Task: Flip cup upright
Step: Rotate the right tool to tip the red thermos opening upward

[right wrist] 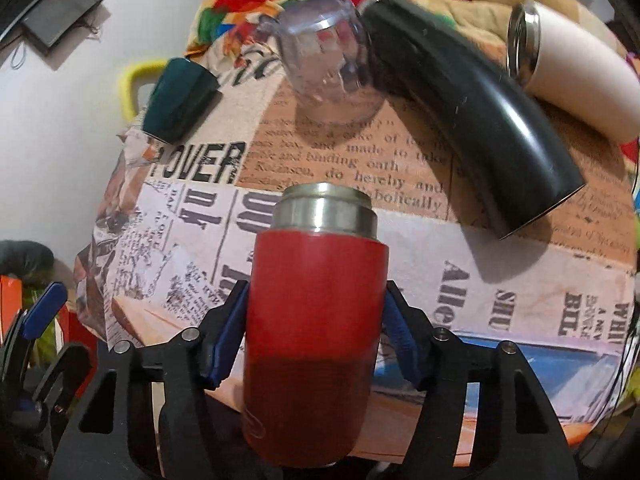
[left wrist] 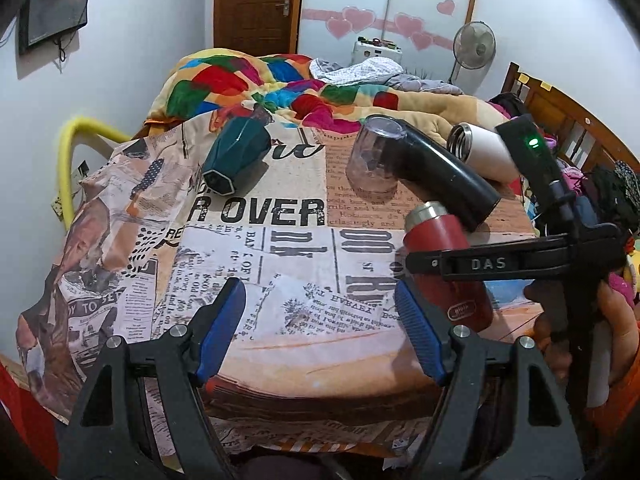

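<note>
A red flask cup (right wrist: 316, 312) with a steel neck stands between the blue pads of my right gripper (right wrist: 316, 332), which is shut on it. In the left wrist view the red cup (left wrist: 444, 264) leans at the table's right, with the right gripper's black finger (left wrist: 496, 264) across it. My left gripper (left wrist: 320, 316) is open and empty over the near table edge. A green faceted cup (left wrist: 236, 156) lies on its side at the far left. A clear cup (left wrist: 372, 160) stands upside down. A black tumbler (left wrist: 444, 176) and a white flask (left wrist: 480, 152) lie on their sides.
The table (left wrist: 280, 248) wears a newspaper-print cloth. A bed with a colourful blanket (left wrist: 256, 80) is right behind it. A yellow pipe (left wrist: 68, 160) runs at the left, a wooden headboard (left wrist: 560, 116) at the right. A fan (left wrist: 474, 46) stands by the far wall.
</note>
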`<control>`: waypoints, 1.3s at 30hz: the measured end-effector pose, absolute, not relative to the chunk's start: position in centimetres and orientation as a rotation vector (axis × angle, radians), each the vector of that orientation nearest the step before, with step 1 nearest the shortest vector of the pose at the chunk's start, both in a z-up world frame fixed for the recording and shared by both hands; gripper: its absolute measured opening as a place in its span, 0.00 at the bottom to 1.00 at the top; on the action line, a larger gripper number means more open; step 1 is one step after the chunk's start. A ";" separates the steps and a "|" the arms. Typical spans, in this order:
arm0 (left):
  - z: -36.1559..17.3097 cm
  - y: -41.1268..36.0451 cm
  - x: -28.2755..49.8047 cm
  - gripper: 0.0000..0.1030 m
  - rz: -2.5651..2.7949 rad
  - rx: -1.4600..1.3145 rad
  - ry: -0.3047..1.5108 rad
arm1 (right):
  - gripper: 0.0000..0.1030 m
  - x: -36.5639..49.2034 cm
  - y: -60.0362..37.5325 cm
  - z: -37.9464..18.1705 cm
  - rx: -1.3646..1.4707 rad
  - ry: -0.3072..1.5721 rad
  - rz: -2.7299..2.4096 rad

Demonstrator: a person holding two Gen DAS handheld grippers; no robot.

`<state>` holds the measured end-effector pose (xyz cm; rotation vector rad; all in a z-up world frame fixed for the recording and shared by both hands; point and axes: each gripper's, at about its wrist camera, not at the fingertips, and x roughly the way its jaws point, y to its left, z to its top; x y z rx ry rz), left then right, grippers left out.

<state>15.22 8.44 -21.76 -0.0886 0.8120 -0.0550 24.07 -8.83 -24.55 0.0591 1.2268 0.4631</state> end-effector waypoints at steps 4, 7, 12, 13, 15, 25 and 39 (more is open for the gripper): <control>-21.4 8.3 15.3 0.84 -0.056 -0.099 0.809 | 0.58 22.9 -9.1 -22.3 0.009 1.131 0.466; -21.2 8.1 15.4 0.86 -0.059 -0.104 0.809 | 0.58 22.1 -9.3 -20.5 -0.039 1.060 0.463; -21.1 7.6 15.7 0.88 -0.056 -0.097 0.814 | 0.57 22.0 -9.3 -18.6 -0.091 0.975 0.449; -21.2 7.6 15.8 0.88 -0.056 -0.095 0.818 | 0.57 22.2 -9.2 -18.4 -0.098 0.965 0.449; -21.3 7.4 15.9 0.88 -0.059 -0.097 0.823 | 0.57 22.4 -9.0 -18.1 -0.111 0.956 0.455; -22.0 7.7 16.7 0.88 -0.057 -0.100 0.850 | 0.57 23.3 -7.9 -20.3 -0.191 1.010 0.460; -22.1 8.4 17.0 0.88 -0.044 -0.122 0.864 | 0.60 24.4 -6.4 -20.7 -0.193 1.029 0.498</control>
